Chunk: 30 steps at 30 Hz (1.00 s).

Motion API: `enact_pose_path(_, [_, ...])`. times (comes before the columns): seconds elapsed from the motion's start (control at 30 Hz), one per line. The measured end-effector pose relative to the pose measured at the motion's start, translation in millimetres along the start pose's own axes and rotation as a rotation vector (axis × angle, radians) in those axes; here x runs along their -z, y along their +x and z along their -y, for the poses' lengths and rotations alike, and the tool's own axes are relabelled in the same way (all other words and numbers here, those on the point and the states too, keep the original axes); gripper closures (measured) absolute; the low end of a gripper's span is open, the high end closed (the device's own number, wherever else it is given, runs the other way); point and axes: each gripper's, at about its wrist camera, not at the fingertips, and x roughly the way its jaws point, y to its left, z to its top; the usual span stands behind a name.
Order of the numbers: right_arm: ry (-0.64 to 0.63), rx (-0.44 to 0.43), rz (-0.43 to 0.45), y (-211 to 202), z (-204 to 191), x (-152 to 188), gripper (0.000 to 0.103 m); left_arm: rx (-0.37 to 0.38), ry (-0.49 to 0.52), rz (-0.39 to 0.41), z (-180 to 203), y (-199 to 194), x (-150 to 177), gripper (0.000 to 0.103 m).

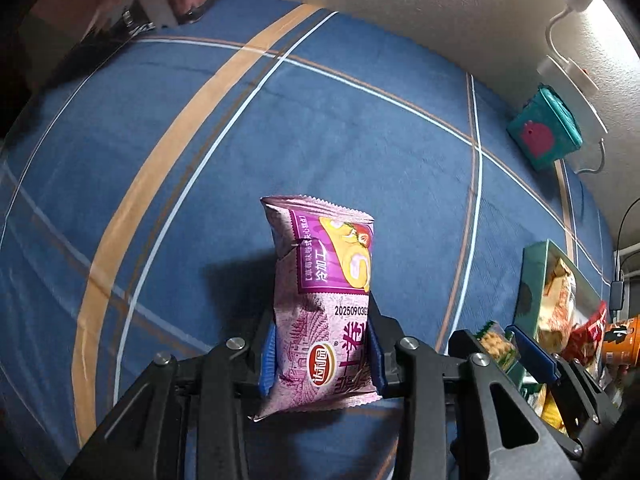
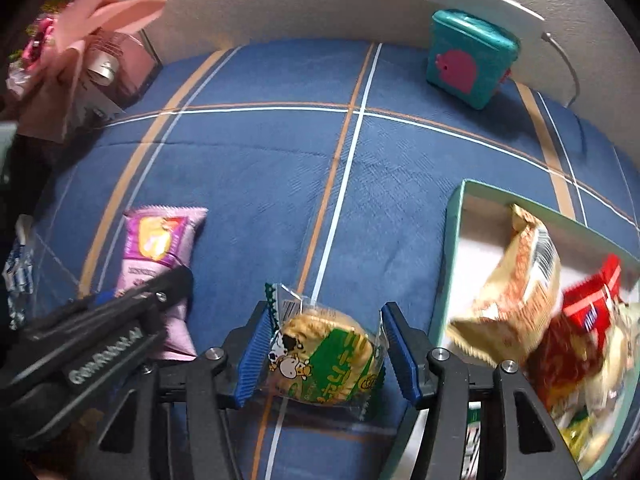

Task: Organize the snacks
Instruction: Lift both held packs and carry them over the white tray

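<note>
My left gripper (image 1: 322,354) pinches a pink and purple foil snack packet (image 1: 320,300) between its two blue pads; both pads press on its lower half, and the packet stands up from the jaws above the blue checked cloth (image 1: 320,120) with orange and white lines. My right gripper (image 2: 326,350) has a round biscuit in a clear and green wrapper (image 2: 326,354) between its blue pads. The left pad touches the wrapper edge, the right pad seems to touch only the thin clear film, so I cannot tell if the grip is already firm. To the right of this gripper, just beside it, is an open box with teal walls (image 2: 454,216); inside lie a beige crinkled snack bag (image 2: 516,284) and a red snack bag (image 2: 588,308), with more packets under them, blurred. To the left of the right gripper I see my left one with its pink packet. Far ahead, near the pale wall, stands a teal container with a pink figure (image 2: 468,56)
</note>
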Motion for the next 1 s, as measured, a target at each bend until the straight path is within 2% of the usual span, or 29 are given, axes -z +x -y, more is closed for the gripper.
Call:
enact_pose_path(0.3, [0.008, -0.024, 0.057, -34.1, 0.8, 29.3, 0.045, 0.025, -0.063, 0.057, -8.9, -37.6, 28.8, 0.065])
enact_pose_path(0.63, [0.055, -0.065, 0.125, -81.0, 18.1, 64.3, 0.047, 0.070, -0.077, 0.176, -7.5, -94.8, 53.3, 0.065])
enact_pose_path(0.87, [0.078, -0.084, 0.138, -89.6, 25.7, 71.8, 0.047, 0.111, -0.079, 0.204, -6.7, -101.3, 51.5, 0.065])
enact_pose_path(1.0, [0.081, -0.085, 0.184, -107.2, 31.9, 70.4, 0.047, 0.136, -0.063, 0.234, -1.4, -112.2, 50.7, 0.065])
